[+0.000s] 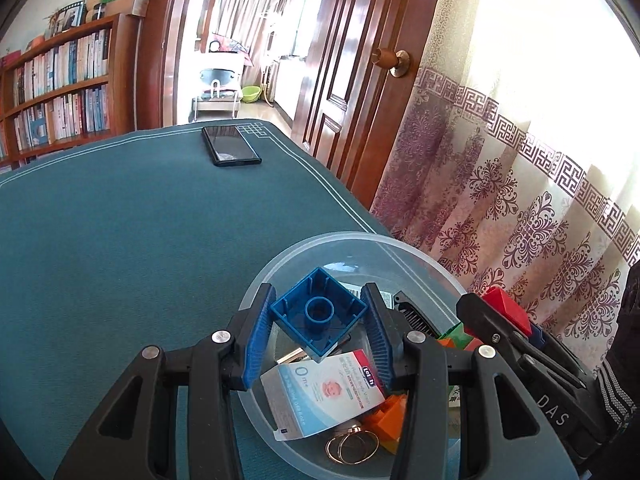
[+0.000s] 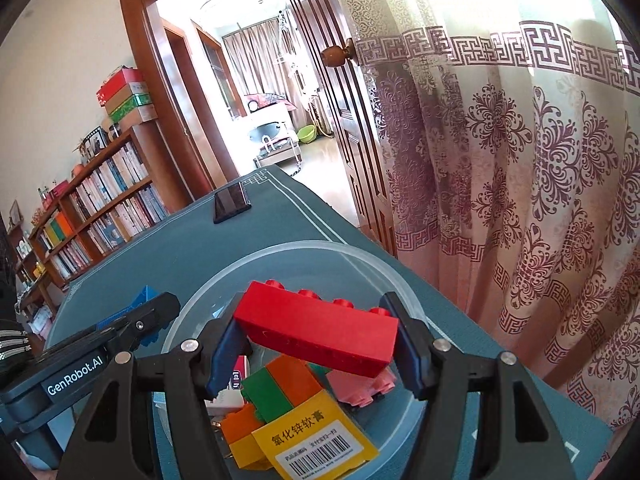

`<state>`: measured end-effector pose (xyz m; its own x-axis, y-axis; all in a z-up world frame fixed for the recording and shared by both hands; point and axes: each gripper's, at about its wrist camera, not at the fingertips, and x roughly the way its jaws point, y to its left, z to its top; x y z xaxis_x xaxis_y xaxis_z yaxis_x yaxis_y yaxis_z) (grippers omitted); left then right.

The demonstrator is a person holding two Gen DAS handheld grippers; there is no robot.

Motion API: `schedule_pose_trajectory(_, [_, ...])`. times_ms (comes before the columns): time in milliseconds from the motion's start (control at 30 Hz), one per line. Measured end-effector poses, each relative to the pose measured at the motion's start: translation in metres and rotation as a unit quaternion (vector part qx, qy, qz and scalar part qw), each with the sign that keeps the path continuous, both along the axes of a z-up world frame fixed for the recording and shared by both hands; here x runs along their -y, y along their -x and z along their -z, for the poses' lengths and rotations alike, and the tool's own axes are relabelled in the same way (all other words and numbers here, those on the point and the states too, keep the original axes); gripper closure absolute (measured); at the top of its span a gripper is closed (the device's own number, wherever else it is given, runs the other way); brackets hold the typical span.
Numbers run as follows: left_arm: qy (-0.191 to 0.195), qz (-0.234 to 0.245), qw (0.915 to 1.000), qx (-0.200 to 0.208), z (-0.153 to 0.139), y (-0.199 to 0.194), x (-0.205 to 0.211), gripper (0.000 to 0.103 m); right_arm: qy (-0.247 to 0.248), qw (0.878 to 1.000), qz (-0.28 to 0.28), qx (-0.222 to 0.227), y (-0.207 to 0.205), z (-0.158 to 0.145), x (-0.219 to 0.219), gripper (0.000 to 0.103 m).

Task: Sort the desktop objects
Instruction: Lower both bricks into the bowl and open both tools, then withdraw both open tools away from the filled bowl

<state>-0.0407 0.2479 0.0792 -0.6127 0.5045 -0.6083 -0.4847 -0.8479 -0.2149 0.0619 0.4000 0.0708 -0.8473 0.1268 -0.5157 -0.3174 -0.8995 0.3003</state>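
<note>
My left gripper [image 1: 319,322] is shut on a blue square brick [image 1: 319,312], hollow side facing me, held above a clear plastic bowl [image 1: 348,242]. My right gripper [image 2: 316,344] is shut on a long red brick [image 2: 316,330], tilted, above the same bowl [image 2: 320,248]. In the bowl lie a white and blue packet [image 1: 320,396], an orange brick [image 1: 388,420], metal rings [image 1: 352,444], a black comb [image 1: 416,316], green and orange bricks [image 2: 280,388], a pink brick [image 2: 360,390] and a yellow box [image 2: 316,436]. The right gripper with the red brick shows at the right of the left wrist view [image 1: 506,312].
The bowl stands near the right edge of a teal table mat [image 1: 140,240]. A black phone [image 1: 231,145] lies at the table's far end. A patterned curtain [image 1: 520,200] and a wooden door [image 1: 360,80] are at the right. A bookshelf [image 1: 60,88] stands at the left.
</note>
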Motion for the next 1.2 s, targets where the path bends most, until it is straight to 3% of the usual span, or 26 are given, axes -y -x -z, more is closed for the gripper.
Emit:
schedule_pose_trajectory(100, [-0.009, -0.003, 0.9999, -0.006, -0.003, 0.002, 0.001, 0.036, -0.001, 1.000, 0.005, -0.002, 0.000, -0.002, -0.003, 0.033])
schedule_pose_trajectory(233, [-0.016, 0.001, 0.9998, -0.010, -0.006, 0.002, 0.004, 0.035, -0.002, 1.000, 0.008, -0.002, 0.001, -0.003, -0.004, 0.033])
schedule_pose_trajectory(467, [-0.013, -0.040, 0.9987, -0.030, -0.016, -0.001, 0.026, 0.035, -0.017, 1.000, -0.010, -0.008, 0.006, -0.011, 0.009, 0.033])
schedule_pose_trajectory(600, [0.008, -0.065, 0.9962, -0.058, -0.021, -0.010, 0.038, 0.023, -0.036, 0.999, -0.027, -0.012, 0.013, -0.014, 0.021, 0.033])
schedule_pose_trajectory(667, [0.015, -0.070, 0.9950, -0.070, -0.022, -0.016, 0.041, 0.023, -0.047, 0.998, -0.030, -0.010, 0.018, -0.013, 0.026, 0.022])
schedule_pose_trajectory(867, [0.035, -0.076, 0.9918, -0.097, -0.026, -0.028, 0.048, 0.019, -0.049, 0.999, -0.024, 0.004, 0.014, -0.007, 0.027, 0.019])
schedule_pose_trajectory(1100, [0.005, -0.074, 0.9916, -0.106, -0.032, -0.040, 0.062, 0.016, -0.062, 0.998, 0.009, 0.015, -0.014, -0.004, 0.014, 0.015])
schedule_pose_trajectory(1200, [-0.004, -0.086, 0.9907, -0.106, -0.034, -0.042, 0.068, 0.014, -0.072, 0.997, 0.017, 0.022, -0.026, -0.003, 0.011, 0.008])
